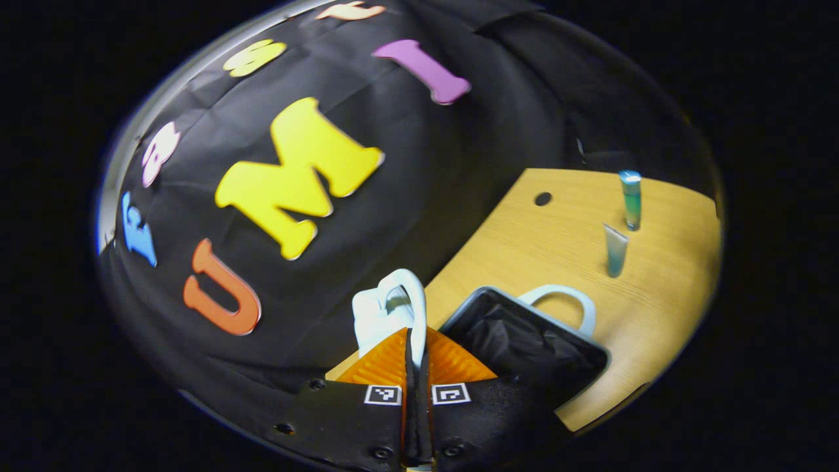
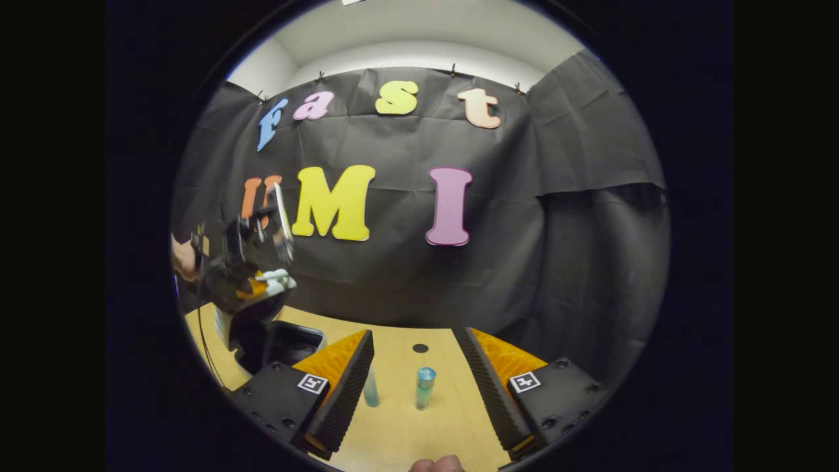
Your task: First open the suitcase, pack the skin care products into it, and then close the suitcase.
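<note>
In the left gripper view we are pinching the suitcase lid's white handle [image 1: 392, 308] with our left gripper [image 1: 415, 341], its fingers pressed together on it, the suitcase [image 1: 524, 341] lying open on the wooden table [image 1: 524, 249]. In the right gripper view our right gripper [image 2: 419, 367] is hovering spread wide, the two skin care tubes [image 2: 424, 387] standing upright on the table between its fingers.

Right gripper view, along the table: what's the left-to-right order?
Left gripper holding up the white suitcase lid handle → open black-lined suitcase → small teal tube → teal bottle with rounded blue cap.
</note>
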